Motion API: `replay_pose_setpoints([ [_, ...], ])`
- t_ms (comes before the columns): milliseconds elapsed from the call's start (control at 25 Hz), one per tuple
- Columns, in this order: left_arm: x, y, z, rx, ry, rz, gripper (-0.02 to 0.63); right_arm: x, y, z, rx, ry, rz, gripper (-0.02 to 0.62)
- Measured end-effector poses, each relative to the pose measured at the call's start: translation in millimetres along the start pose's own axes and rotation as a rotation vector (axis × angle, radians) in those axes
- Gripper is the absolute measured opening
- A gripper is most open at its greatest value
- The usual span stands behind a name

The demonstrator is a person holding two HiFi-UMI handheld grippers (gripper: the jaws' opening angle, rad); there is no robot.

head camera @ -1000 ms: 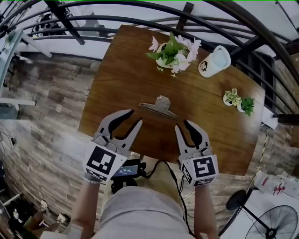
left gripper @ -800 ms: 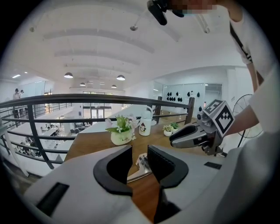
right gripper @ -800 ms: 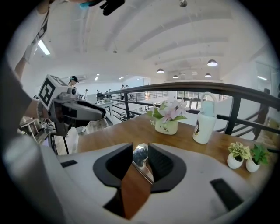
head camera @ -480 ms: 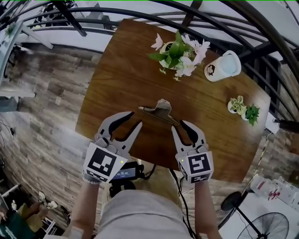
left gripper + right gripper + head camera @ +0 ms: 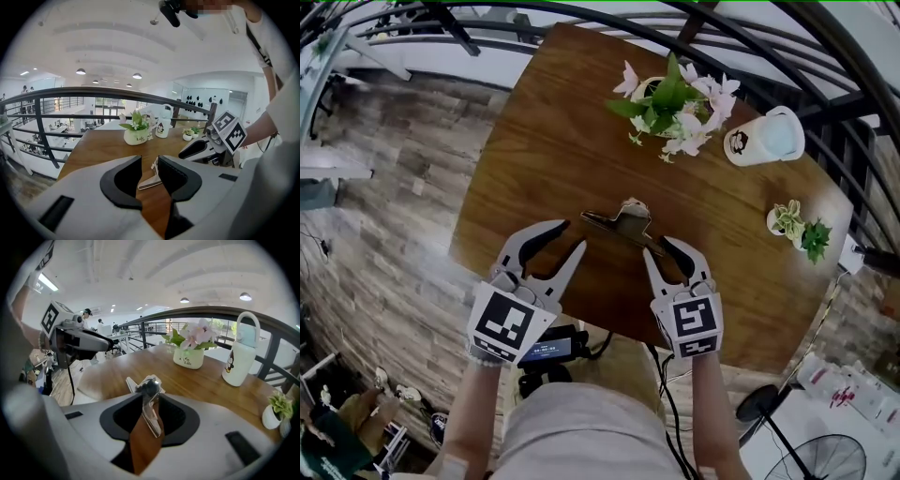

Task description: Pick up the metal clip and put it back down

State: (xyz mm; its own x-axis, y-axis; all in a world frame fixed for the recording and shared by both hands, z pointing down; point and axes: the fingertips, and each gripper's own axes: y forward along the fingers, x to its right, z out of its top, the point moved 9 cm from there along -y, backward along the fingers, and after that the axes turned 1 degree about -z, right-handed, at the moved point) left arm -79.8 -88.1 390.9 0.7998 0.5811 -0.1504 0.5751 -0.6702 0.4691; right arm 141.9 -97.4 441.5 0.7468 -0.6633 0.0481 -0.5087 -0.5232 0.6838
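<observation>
Pick-up step: metal clip [image 5: 623, 223] lies mid-frame on the wooden table [image 5: 544, 141], one end between the R gripper [image 5: 657, 247] jaws, apart & not pinching yet; L gripper [image 5: 575, 233] jaws apart w/ nothing inside, so next I think R must squeeze shut, then lift.

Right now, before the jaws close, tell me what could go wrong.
The right gripper straddles only the near end of the metal clip; closing there, the long bar may pivot or slip out. The left gripper, open and empty, sits close by and could nudge the clip.
</observation>
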Motion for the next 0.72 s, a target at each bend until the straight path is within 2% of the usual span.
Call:
replay_pose_setpoints([
  [240,-6,6,-7,-0.016,-0.015,0.008,0.114,6,18,-3,-0.020,0.016,0.029,0.143],
  [320,-8,8,-9,-0.020,-0.019,0.010,0.114,7,25,-3,-0.025,0.030,0.049,0.186],
  [720,-12,16,-15,-0.050,-0.042,0.017,0.114,13,49,-7,-0.047,0.058,0.124,0.188],
])
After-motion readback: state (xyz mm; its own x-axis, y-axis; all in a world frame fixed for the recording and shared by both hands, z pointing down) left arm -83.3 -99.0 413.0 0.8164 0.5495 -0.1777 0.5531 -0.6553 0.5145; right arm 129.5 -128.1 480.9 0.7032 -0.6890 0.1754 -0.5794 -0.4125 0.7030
